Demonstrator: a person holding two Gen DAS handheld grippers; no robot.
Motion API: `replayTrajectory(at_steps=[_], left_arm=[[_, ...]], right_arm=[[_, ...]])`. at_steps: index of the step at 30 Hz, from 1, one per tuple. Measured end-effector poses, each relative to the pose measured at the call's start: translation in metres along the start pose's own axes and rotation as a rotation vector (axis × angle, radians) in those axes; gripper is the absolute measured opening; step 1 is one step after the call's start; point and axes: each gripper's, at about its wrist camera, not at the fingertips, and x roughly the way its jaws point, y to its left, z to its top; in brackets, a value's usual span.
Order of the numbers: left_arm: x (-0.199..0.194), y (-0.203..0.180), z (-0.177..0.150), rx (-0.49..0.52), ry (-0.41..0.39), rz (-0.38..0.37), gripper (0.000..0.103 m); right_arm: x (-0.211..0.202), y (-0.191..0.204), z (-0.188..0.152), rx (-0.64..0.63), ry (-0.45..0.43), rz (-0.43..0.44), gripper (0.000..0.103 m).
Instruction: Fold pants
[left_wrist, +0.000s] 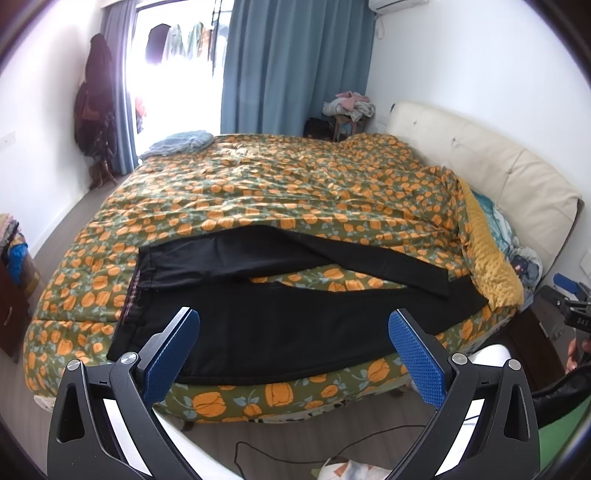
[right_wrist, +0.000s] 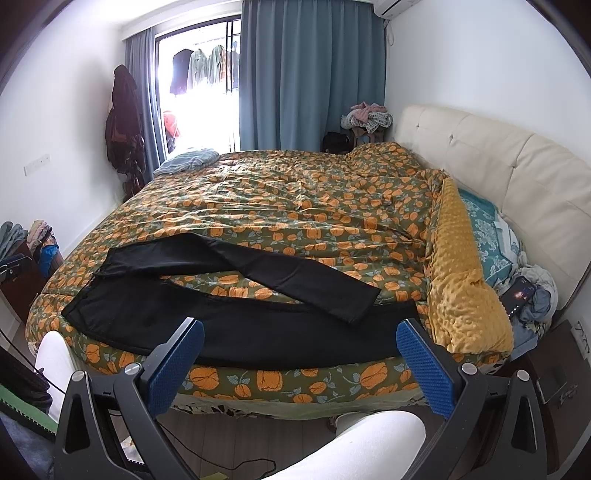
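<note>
Along the bed's (right_wrist: 258, 380) near edge lie black pants (right_wrist: 236, 332), legs spread apart, waistband leftward. Both claws, left (left_wrist: 293, 345) and right (right_wrist: 299, 352), hover wide open, empty, over bare floor (right_wrist: 243, 432). No readable writing.

On the bed (right_wrist: 258, 380) lie one pair of black pants (right_wrist: 229, 332), one flowered quilt (right_wrist: 280, 206) and one yellow blanket (right_wrist: 461, 280), with two open grippers, left gripper (left_wrist: 293, 328) and right gripper (right_wrist: 300, 338), before it.

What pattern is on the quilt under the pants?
Orange flowers on olive green quilt; clearest in the right wrist view.
</note>
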Motion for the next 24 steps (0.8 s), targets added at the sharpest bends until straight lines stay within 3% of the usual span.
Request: replayTrajectory(at_steps=[24], left_arm=[[0.0051,-0.0002,0.0005,-0.001,0.009,-0.008,0.102]], right_arm=[[0.0032,0.0004,0.0007,0.003,0.002,0.001,0.103]])
